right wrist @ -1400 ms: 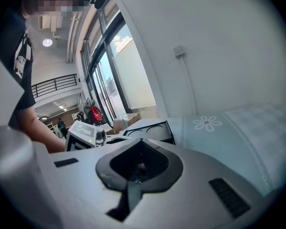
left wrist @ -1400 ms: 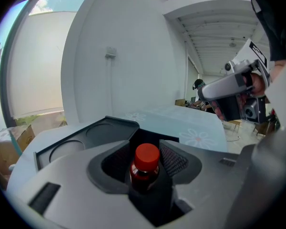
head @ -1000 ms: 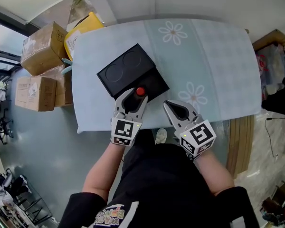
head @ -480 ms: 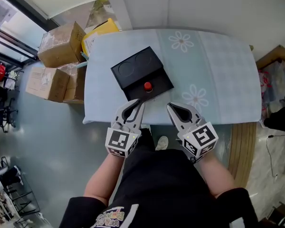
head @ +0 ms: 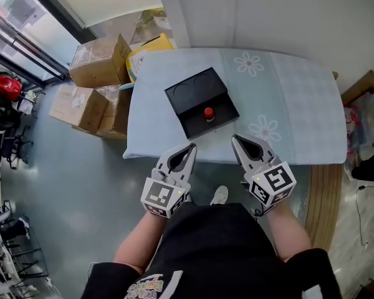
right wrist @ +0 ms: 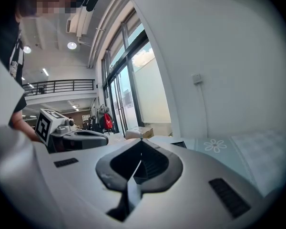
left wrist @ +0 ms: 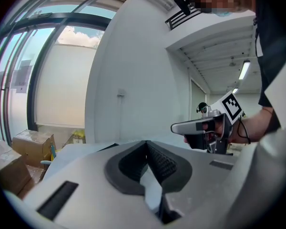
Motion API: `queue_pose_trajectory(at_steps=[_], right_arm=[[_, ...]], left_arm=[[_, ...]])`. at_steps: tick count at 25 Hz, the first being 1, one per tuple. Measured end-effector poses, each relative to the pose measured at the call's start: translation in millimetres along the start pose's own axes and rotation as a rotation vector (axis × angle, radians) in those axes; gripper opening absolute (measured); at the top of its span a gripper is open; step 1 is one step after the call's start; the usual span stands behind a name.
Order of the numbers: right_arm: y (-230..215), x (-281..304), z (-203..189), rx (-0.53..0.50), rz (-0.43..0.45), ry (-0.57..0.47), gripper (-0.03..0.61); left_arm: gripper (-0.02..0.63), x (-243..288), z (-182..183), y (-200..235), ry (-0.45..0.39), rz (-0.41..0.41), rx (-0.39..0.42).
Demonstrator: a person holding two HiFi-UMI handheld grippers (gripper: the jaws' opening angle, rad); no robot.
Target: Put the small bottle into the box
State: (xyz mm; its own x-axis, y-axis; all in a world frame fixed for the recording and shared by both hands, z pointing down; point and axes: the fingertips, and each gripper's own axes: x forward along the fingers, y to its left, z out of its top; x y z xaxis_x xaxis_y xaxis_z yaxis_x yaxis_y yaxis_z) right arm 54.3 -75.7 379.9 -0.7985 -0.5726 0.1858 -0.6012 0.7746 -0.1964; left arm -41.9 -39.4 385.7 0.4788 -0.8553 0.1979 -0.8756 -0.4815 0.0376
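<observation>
Bottle (head: 208,113) seen inside box (head: 193,92), ahead between left gripper (head: 191,147) and right gripper (head: 235,138), equally near; both clamped shut, nothing held.

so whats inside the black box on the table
A small red-capped bottle stands in the near half of the black box. Seen from above, the cap hides its body. The far half shows only two round recesses.

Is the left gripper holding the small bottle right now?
No, the small bottle sits in the black box on the table, while the left gripper is shut on nothing near the table's edge.
</observation>
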Motion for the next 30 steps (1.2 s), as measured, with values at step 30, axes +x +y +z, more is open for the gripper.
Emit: queue_pose_trajectory(at_steps=[30], right_arm=[[139.5, -1.3, -54.3, 0.054, -0.152, 0.048, 0.009]], left_arm=[[0.008, -105.8, -35.9, 8.0, 0.011, -0.243, -0.040]])
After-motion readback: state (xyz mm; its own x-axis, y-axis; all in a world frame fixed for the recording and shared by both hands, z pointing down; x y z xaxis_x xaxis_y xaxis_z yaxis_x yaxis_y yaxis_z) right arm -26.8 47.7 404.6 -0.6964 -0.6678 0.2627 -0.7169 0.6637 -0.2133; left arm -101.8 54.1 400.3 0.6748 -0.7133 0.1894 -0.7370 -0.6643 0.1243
